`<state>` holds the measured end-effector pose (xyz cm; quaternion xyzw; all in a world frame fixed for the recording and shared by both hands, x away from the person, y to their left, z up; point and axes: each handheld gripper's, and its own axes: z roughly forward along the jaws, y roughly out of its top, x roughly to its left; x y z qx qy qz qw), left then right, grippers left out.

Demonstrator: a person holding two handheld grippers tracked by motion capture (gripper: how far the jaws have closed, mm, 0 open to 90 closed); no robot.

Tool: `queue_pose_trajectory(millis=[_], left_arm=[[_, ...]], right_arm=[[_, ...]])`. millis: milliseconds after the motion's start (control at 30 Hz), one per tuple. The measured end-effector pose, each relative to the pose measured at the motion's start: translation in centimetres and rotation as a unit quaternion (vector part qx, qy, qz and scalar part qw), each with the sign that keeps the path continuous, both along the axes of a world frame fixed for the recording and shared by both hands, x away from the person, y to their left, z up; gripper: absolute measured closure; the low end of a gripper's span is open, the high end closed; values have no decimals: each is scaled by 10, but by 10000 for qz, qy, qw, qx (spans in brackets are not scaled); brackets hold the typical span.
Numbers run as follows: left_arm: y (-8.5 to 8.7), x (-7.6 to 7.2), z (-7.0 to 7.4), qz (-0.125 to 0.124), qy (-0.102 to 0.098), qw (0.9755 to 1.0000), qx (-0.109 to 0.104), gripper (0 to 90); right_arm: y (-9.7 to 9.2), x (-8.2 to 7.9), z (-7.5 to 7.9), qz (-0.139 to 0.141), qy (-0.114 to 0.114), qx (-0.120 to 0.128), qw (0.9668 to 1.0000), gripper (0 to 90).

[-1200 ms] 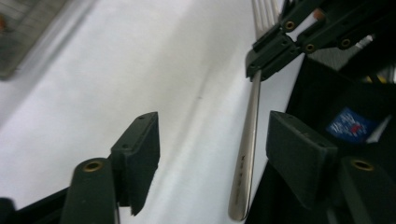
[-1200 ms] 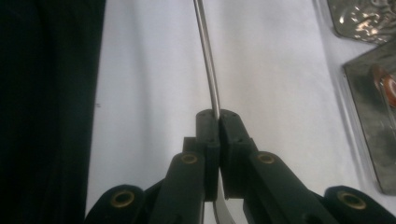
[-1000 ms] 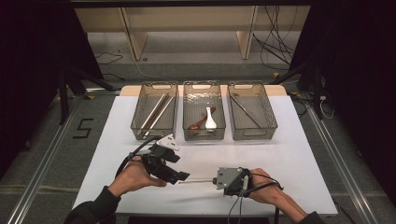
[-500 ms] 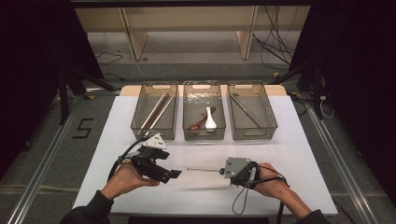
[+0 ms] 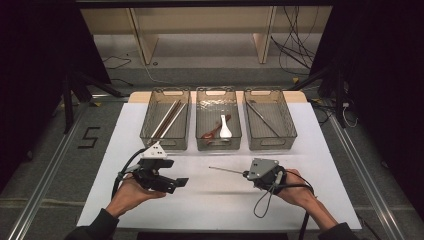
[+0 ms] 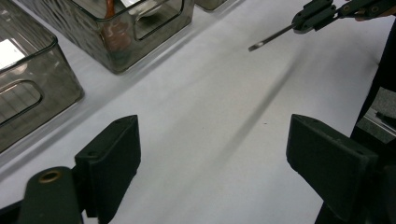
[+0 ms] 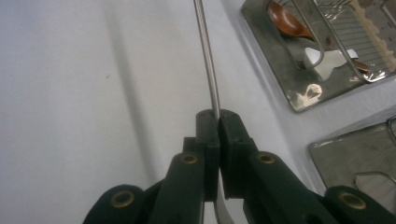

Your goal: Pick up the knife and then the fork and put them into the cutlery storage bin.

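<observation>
While the right gripper [image 5: 246, 174] fingers clamp the metal rod [image 5: 227, 171], the left gripper [image 5: 183, 181] fingers have just been opening, empty.

On the white table [image 5: 210, 205], the right gripper [image 5: 248, 174] at lower right pinches a thin metal rod [image 5: 227, 171] pointing left. The left gripper [image 5: 181, 182], lower left, gapes apart from it, having just been opening. Three bins [image 5: 217, 145] line mid-frame.
</observation>
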<state>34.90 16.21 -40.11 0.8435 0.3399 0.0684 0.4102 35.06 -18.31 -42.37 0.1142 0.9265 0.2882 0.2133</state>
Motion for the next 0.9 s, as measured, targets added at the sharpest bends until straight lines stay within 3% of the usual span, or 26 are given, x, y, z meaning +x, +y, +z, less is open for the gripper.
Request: queue_pose_trajectory(millis=[167, 333, 900], left_arm=[[5, -1, -2, 124, -141, 9998, -36, 172], [9, -1, -4, 217, -95, 9997, -99, 169], [14, -3, -7, 313, -220, 9989, -276, 162]], right_arm=[[-3, 3, 1, -123, 20, 86, 9999, 882], [-5, 5, 3, -209, 43, 174, 9996, 882], [-15, 26, 20, -666, 65, 590, 9960, 882]])
